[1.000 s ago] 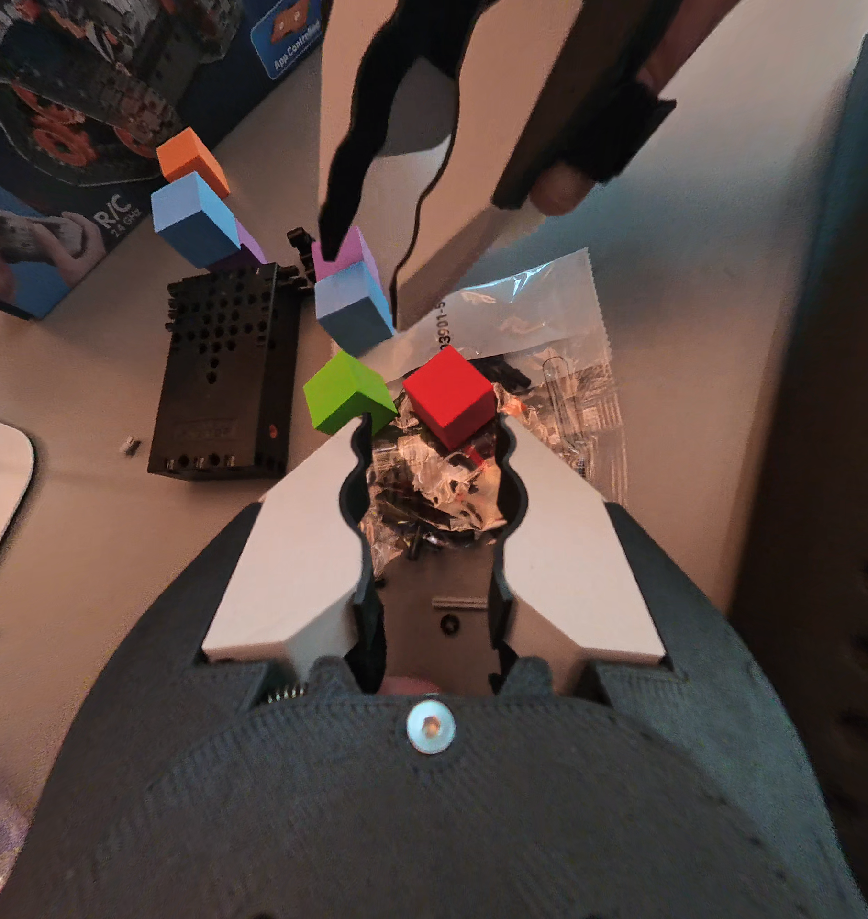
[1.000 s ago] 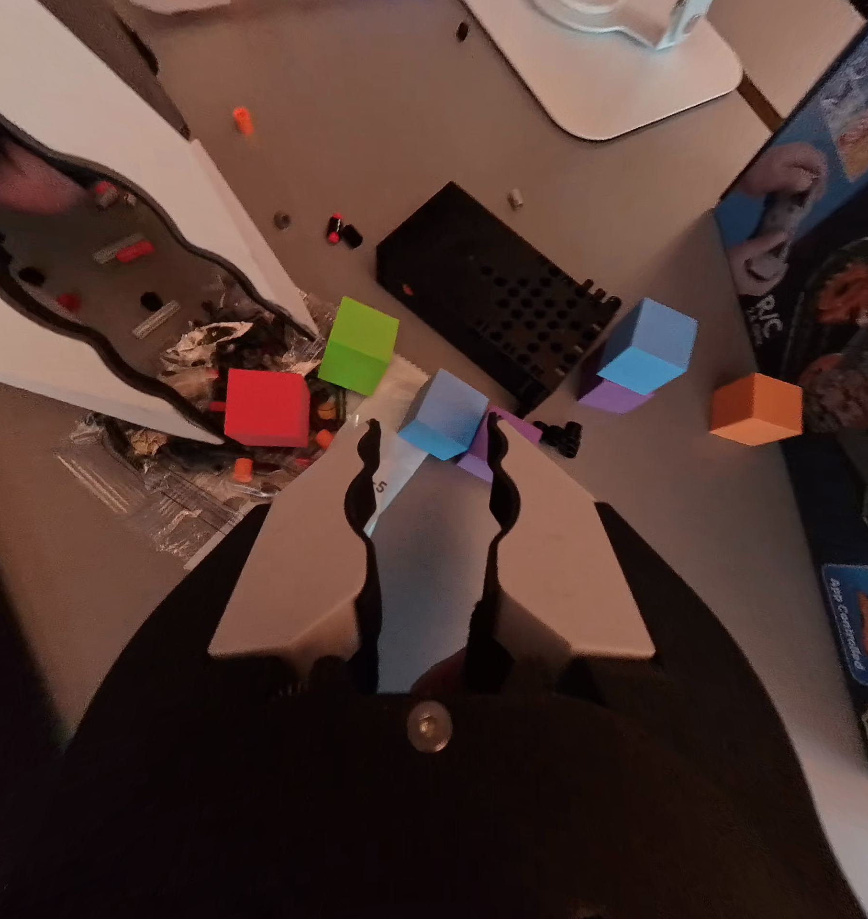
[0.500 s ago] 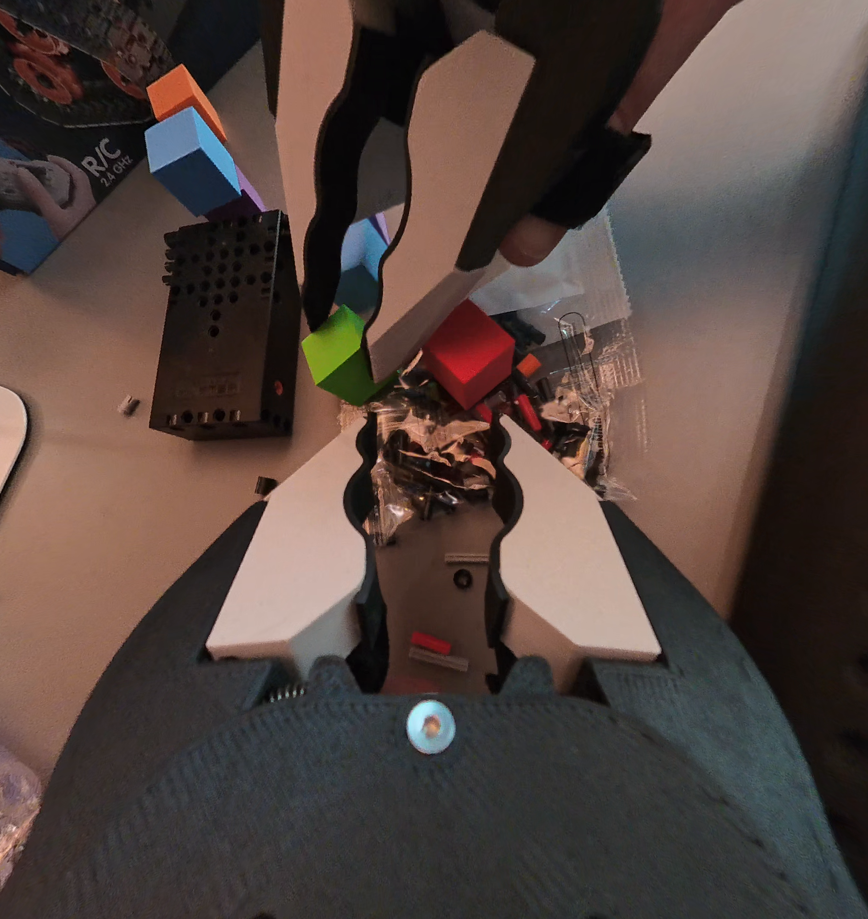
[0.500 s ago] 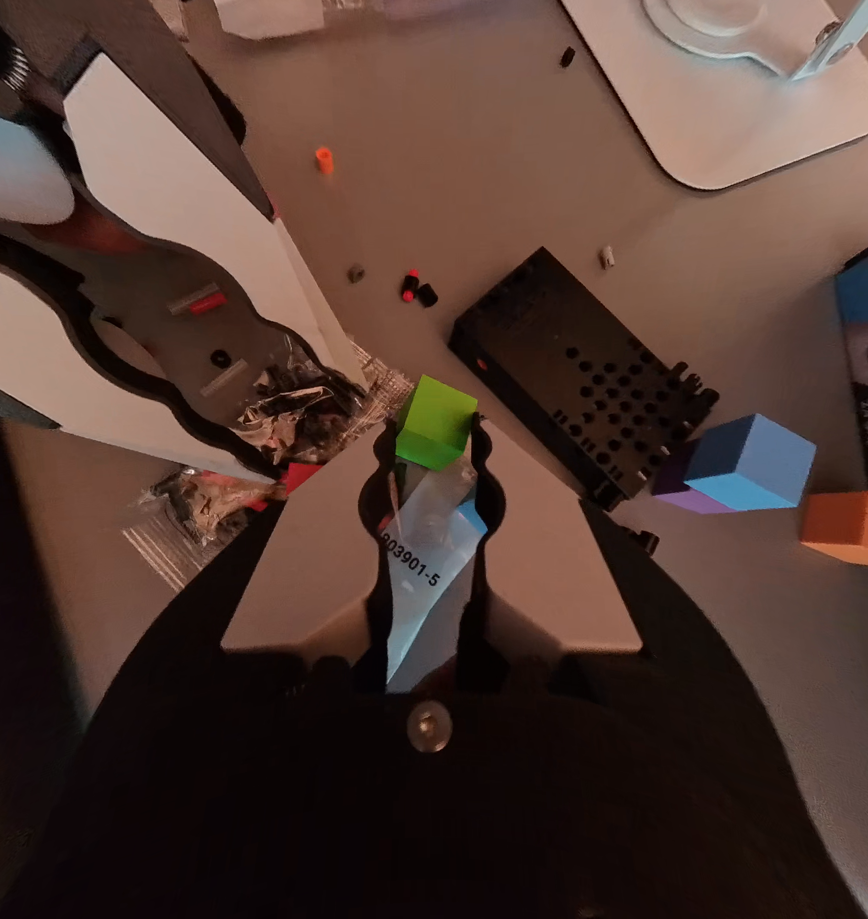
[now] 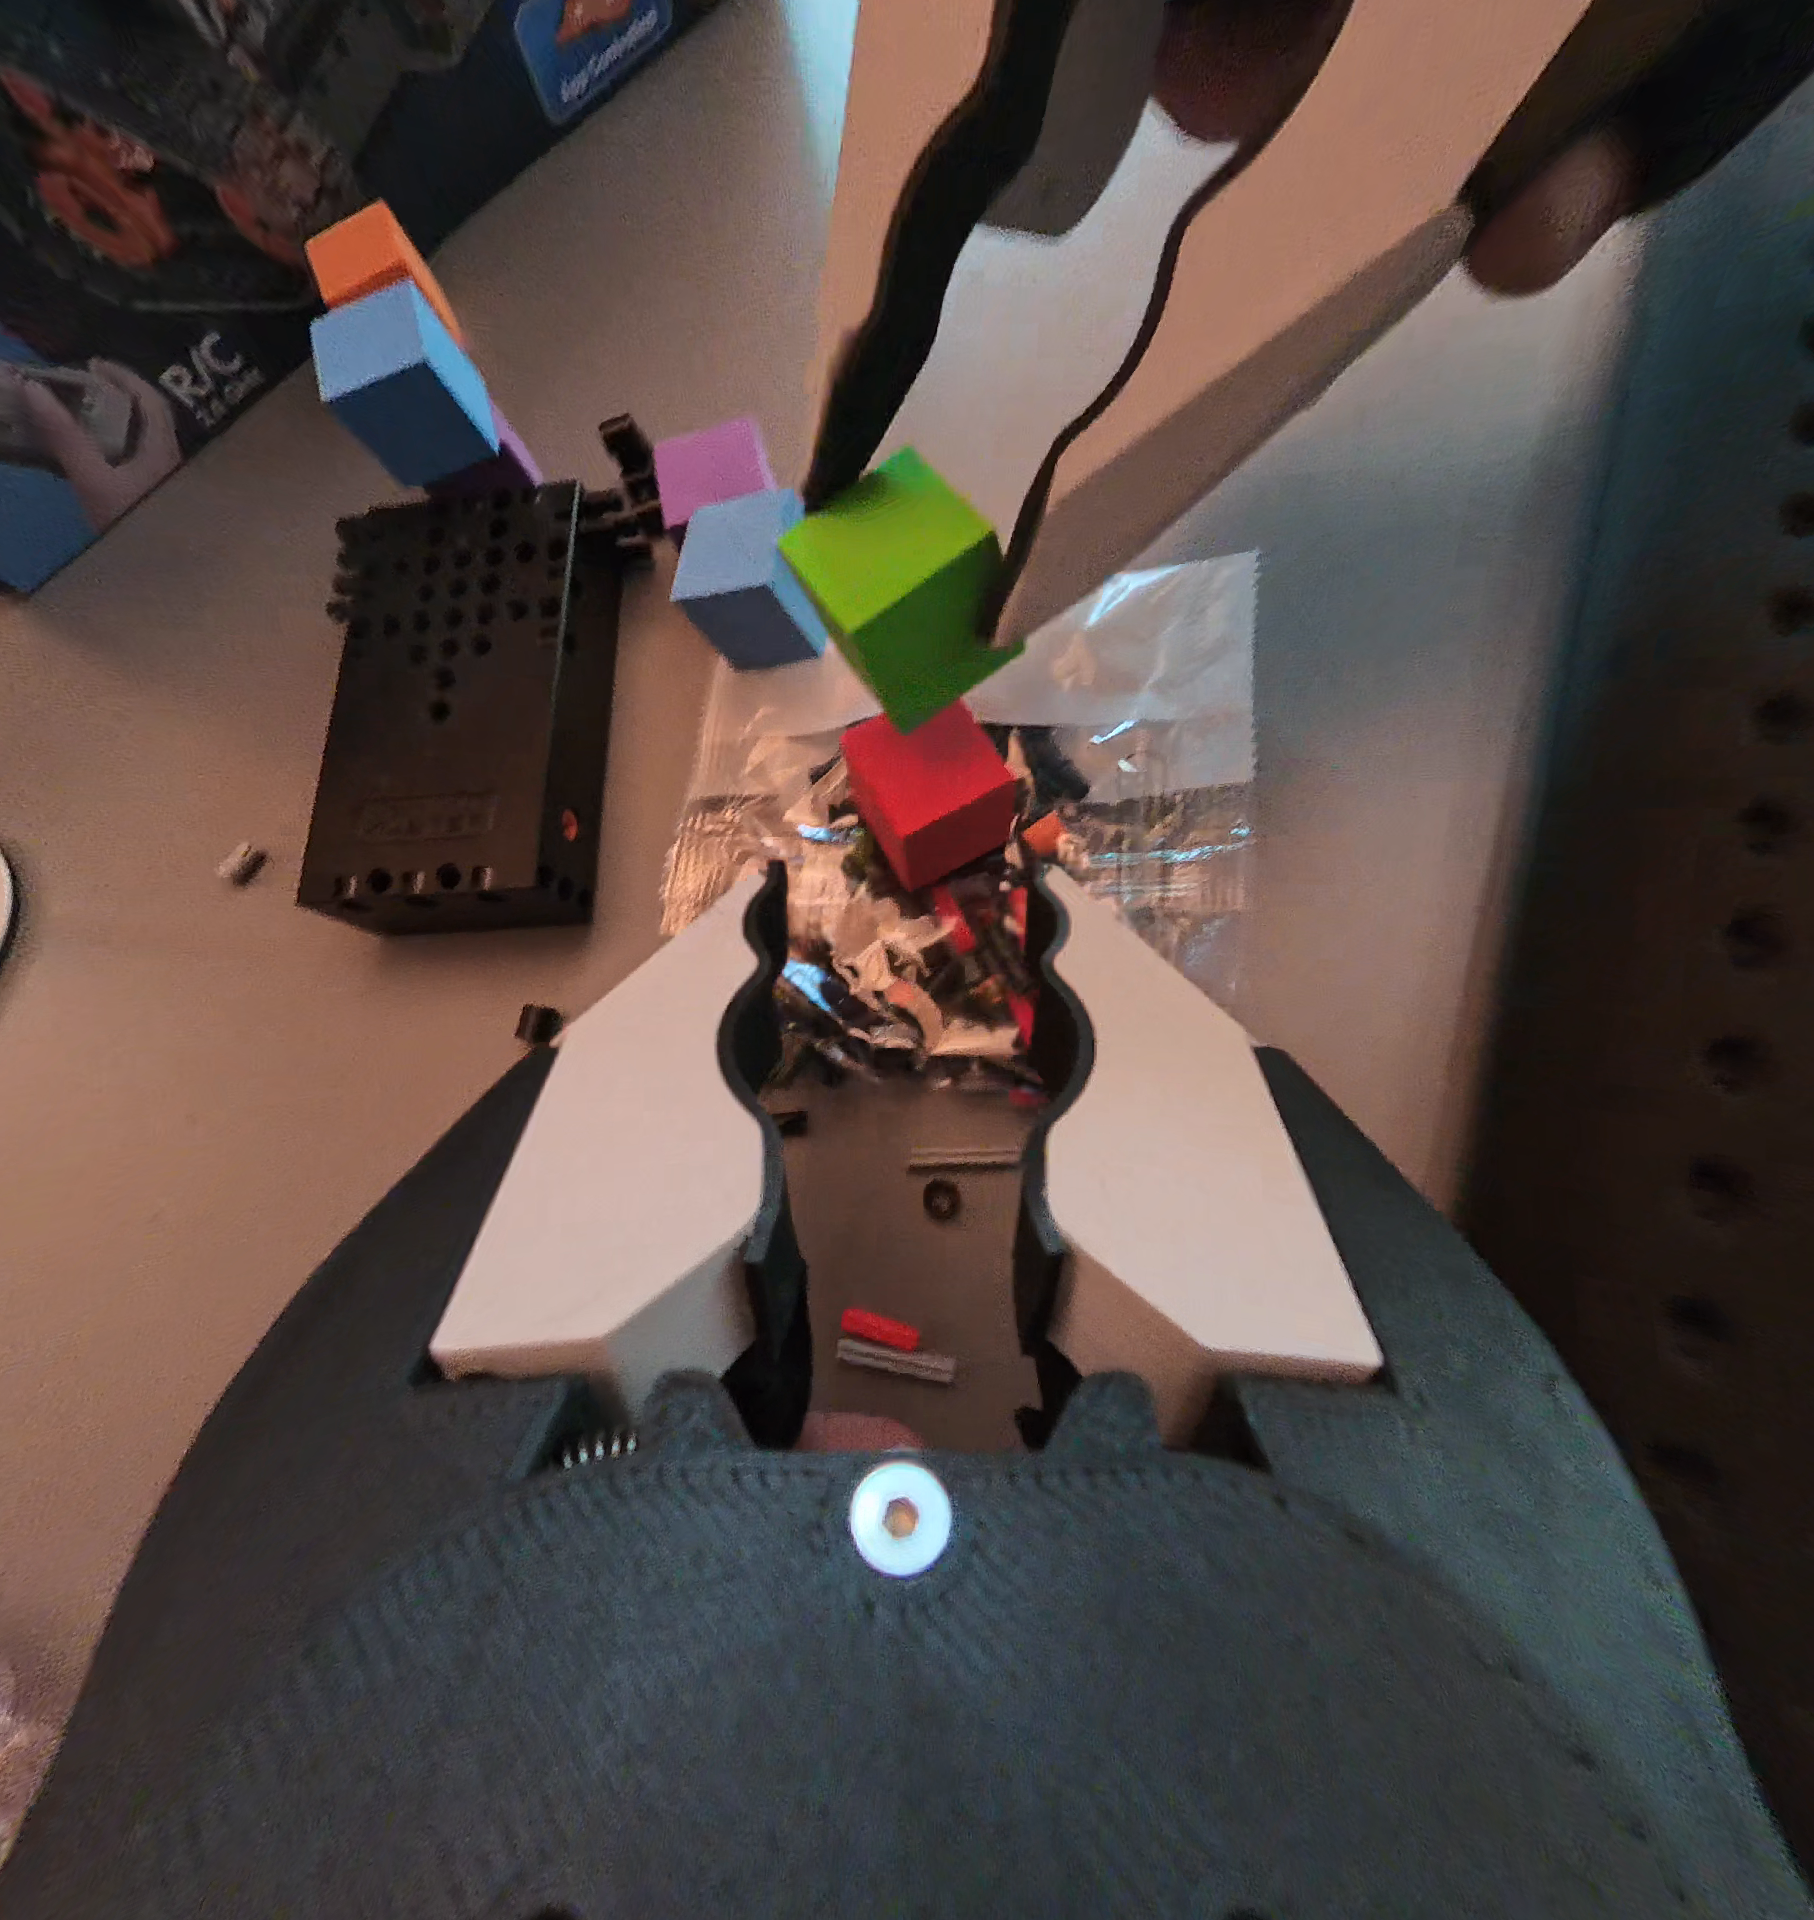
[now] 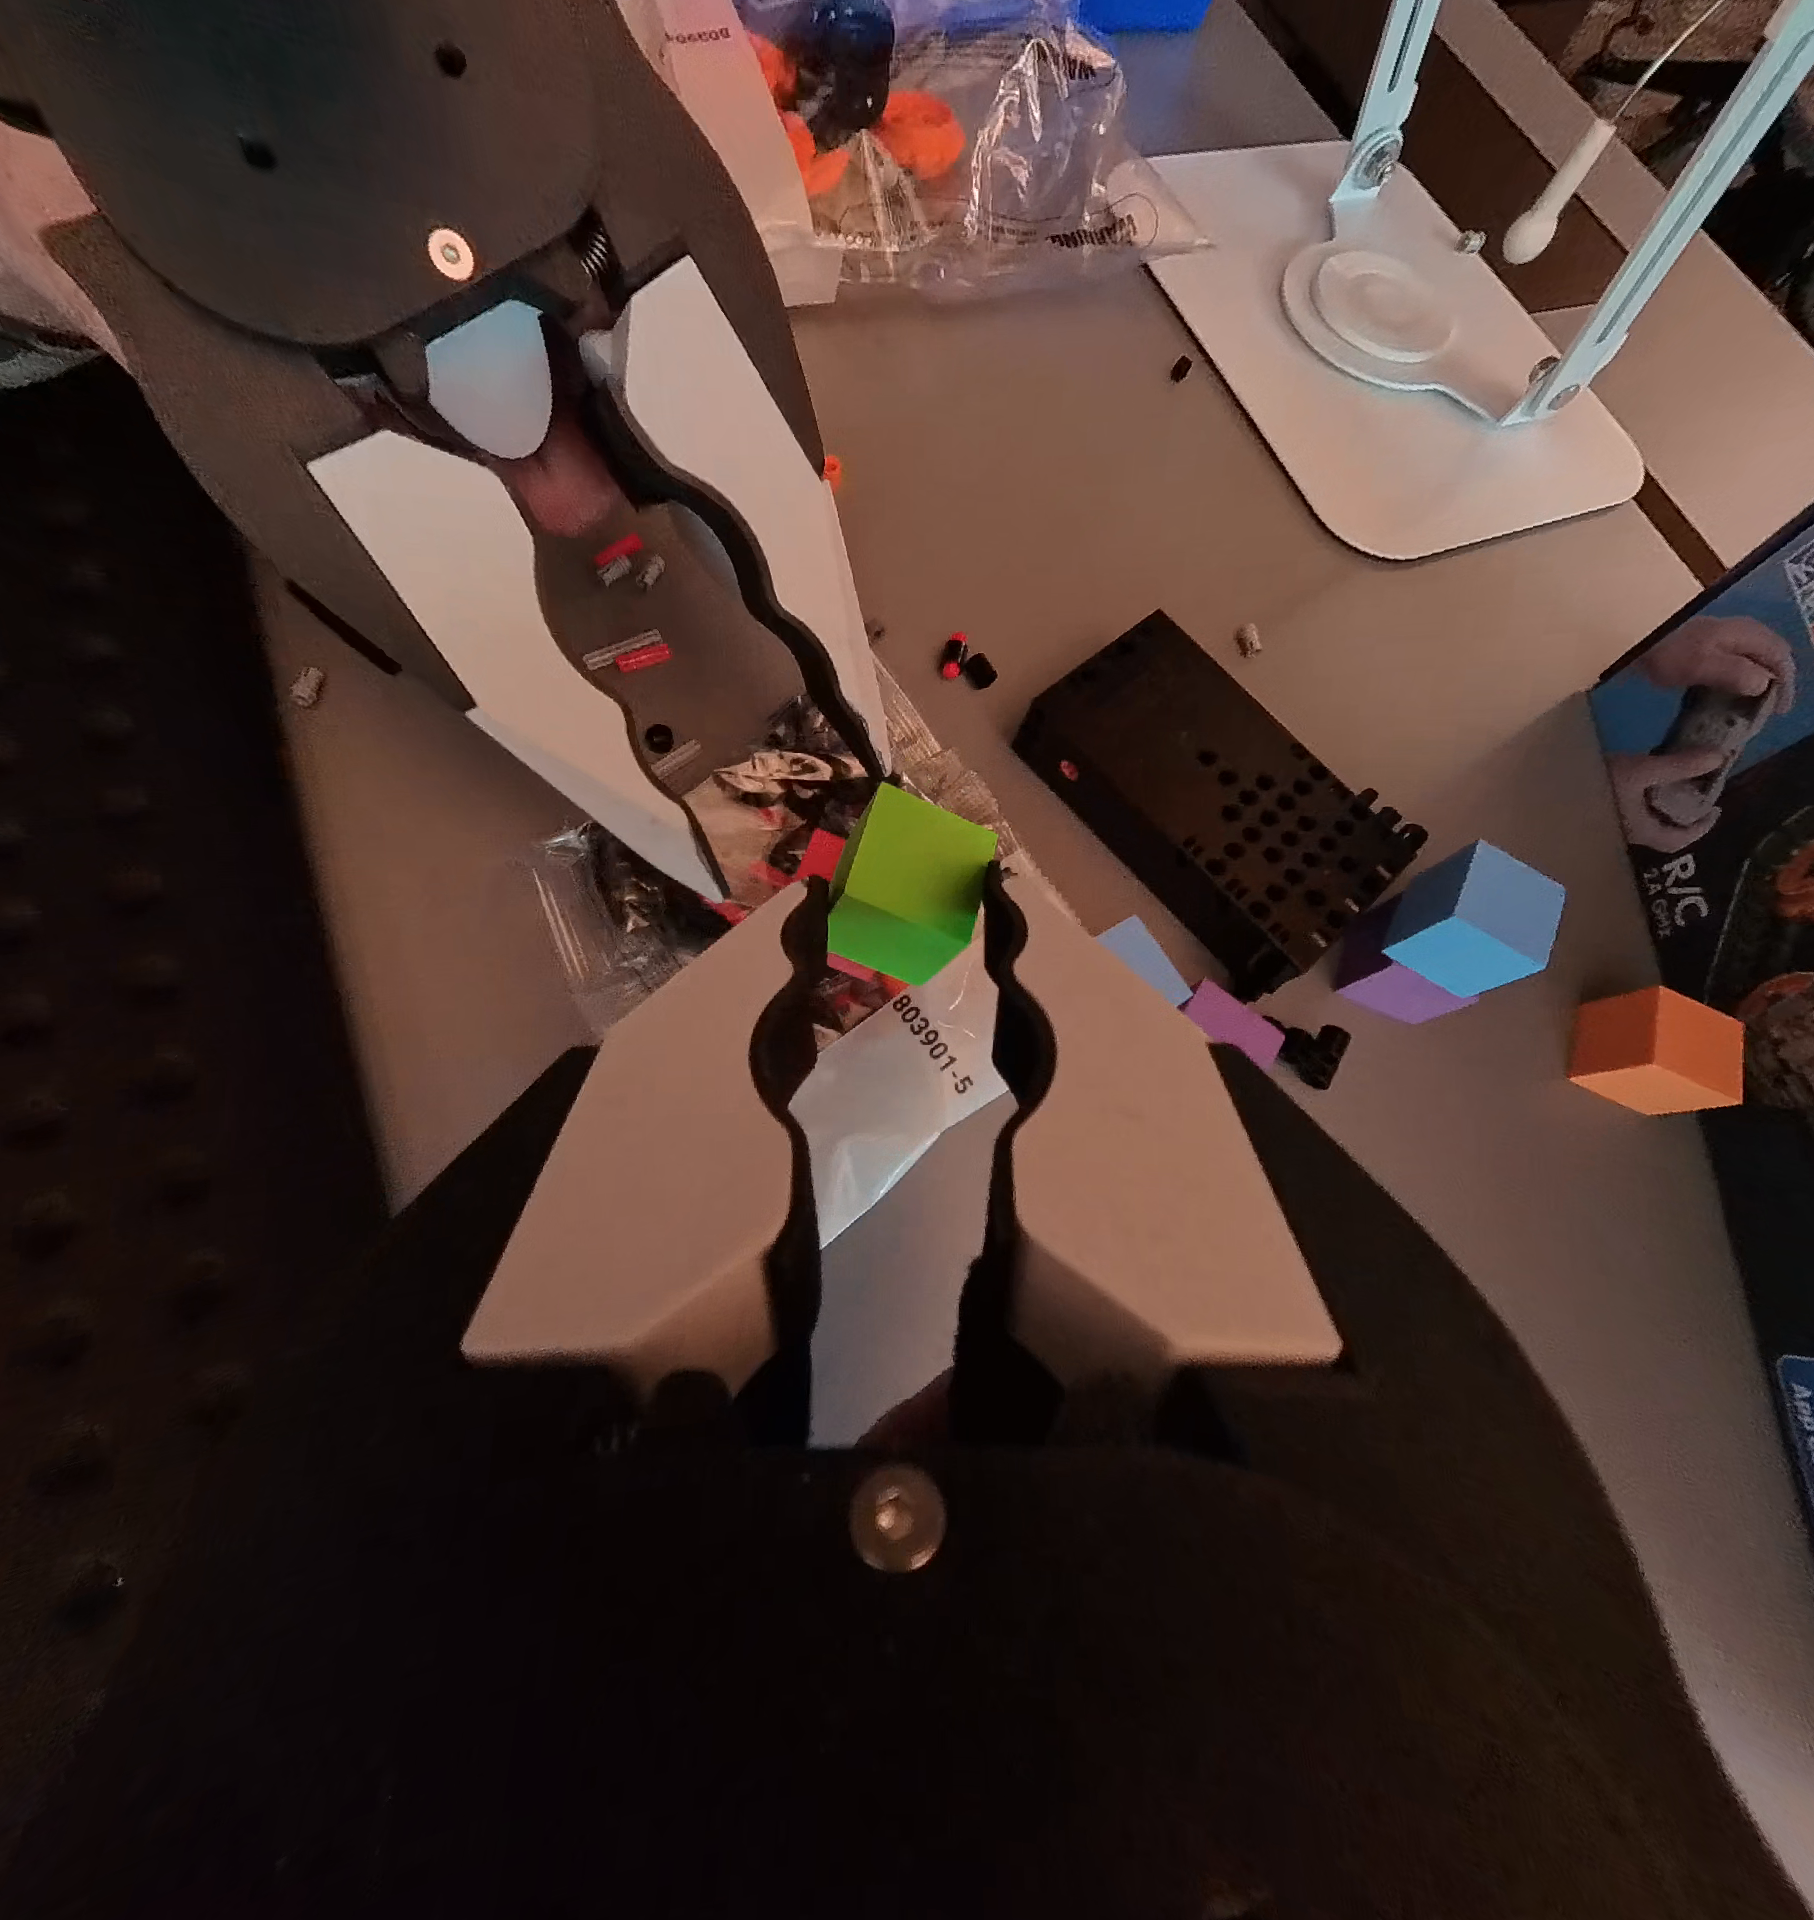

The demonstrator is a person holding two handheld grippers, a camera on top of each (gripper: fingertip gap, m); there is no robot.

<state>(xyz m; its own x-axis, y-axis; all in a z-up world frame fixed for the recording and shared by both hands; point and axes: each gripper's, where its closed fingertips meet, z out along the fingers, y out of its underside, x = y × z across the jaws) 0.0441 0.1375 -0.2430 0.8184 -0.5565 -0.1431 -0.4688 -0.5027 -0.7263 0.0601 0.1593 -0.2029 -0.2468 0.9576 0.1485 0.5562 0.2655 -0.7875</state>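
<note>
Right tongs (image 6: pixel 901 883) are pinching a green cube (image 6: pixel 908 883) at their very tips, one black pad on each side, and the cube hangs tilted, clear of the surface (image 6: pixel 1090 499). Left tongs (image 5: pixel 903 894) are spread with nothing between the tips, held low over a crumpled clear plastic bag (image 5: pixel 1173 644) of small dark and red parts. A red cube (image 5: pixel 929 790) sits on that bag just ahead of the left tips, directly below the lifted green cube (image 5: pixel 898 582).

From the left wrist view the right tongs (image 5: pixel 908 551) come down from the top, with fingertips (image 5: pixel 1526 229) of the person's hand on the tool's side. Beside the green cube a light blue cube (image 5: pixel 742 582) leans on a pink cube (image 5: pixel 716 468). Farther left lies a black perforated block (image 5: pixel 456 707), and beyond it a second blue cube (image 5: pixel 399 384) rests on a purple one with an orange cube (image 5: pixel 368 255) behind, near a printed toy box (image 5: pixel 103 208).

Only the right wrist view shows the left tongs (image 6: pixel 799 831) from the front, a white lamp base (image 6: pixel 1402 416) and a second bag of orange and blue parts (image 6: pixel 934 135) at the far edge. It hides most of the red cube behind the green one. Loose small pegs (image 6: pixel 965 660) lie near the black block.
</note>
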